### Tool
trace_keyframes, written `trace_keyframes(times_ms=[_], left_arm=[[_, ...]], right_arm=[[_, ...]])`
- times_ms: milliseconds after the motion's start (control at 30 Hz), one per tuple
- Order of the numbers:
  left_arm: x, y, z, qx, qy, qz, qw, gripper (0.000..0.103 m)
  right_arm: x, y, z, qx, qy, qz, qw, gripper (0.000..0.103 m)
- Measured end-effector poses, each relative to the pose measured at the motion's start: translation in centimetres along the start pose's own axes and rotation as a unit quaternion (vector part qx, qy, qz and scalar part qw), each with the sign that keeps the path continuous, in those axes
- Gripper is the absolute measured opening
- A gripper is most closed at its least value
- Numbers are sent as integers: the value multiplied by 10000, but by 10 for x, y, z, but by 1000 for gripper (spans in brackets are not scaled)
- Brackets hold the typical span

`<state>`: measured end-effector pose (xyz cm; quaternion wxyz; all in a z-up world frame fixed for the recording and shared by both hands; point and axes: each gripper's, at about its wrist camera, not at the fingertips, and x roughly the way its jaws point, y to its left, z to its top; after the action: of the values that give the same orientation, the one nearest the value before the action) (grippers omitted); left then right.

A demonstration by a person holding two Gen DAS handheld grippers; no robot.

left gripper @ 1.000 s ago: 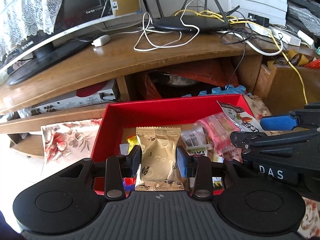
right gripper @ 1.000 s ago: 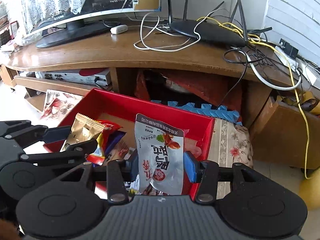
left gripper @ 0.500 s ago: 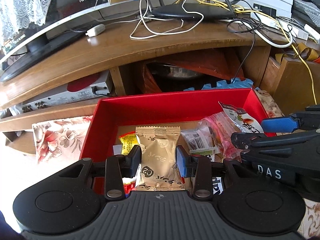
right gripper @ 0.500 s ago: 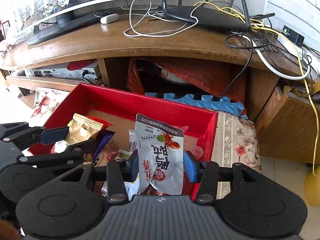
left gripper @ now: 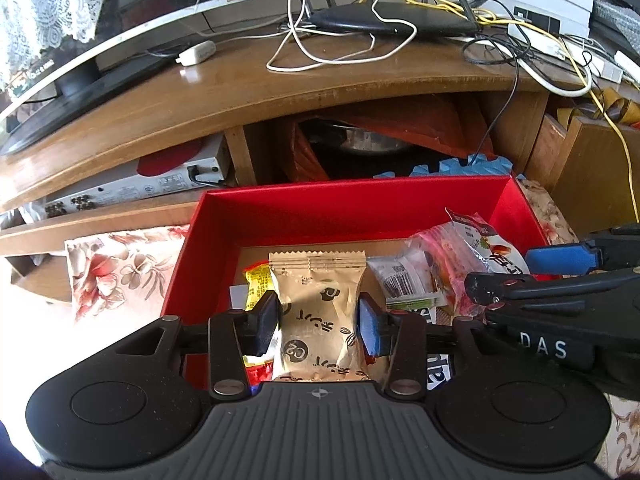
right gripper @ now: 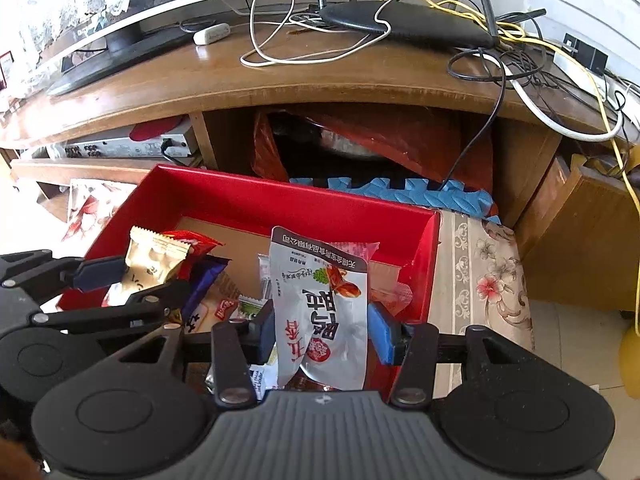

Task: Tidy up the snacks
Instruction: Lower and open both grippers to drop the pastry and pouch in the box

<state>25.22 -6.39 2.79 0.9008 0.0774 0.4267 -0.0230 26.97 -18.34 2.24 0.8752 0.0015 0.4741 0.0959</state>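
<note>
Over the open red cardboard box [left gripper: 280, 216], both claws point down into the pile of snacks. Between the fingers of the left claw [left gripper: 318, 322] stands a gold foil snack packet with dark coffee-bean print [left gripper: 318, 308], upright, its crimped top edge toward the box's far wall. The left jaws are opening, and a thin gap shows at each blue pad, so the packet sits between them rather than being squeezed. Just left of it a yellow wrapper [left gripper: 258, 284] lies on the brown floor of the box, and to its right a small white sachet with a barcode [left gripper: 400, 280] rests among clear pink wrappers.

The right claw [right gripper: 322, 332] is clamped on a silver-white pouch printed with red characters and a picture of dates [right gripper: 324, 304], held upright at the right end of the box, close to the red side wall. From this view the left claw reaches in from the left with the gold packet beside a red wrapper [right gripper: 192, 240].

The box rests on a floral cloth [right gripper: 484, 276] in front of a brown wooden surface [left gripper: 248, 92] carrying a black router [left gripper: 384, 24] and tangled white cables.
</note>
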Motion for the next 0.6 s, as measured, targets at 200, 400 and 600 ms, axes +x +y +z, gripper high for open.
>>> trace_keyframes(times_ms=[200, 400, 600], left_arm=[[-4, 5, 2, -83, -66, 12, 9999, 56], [-4, 5, 3, -102, -67, -4, 9999, 56], [-12, 7, 4, -168, -181, -36, 9997, 65]], right_arm=[[-1, 0, 1, 71, -15, 35, 10000, 48], [-1, -3, 0, 184, -11, 84, 9998, 49], [-11, -7, 0, 289, -144, 64, 9995, 52]])
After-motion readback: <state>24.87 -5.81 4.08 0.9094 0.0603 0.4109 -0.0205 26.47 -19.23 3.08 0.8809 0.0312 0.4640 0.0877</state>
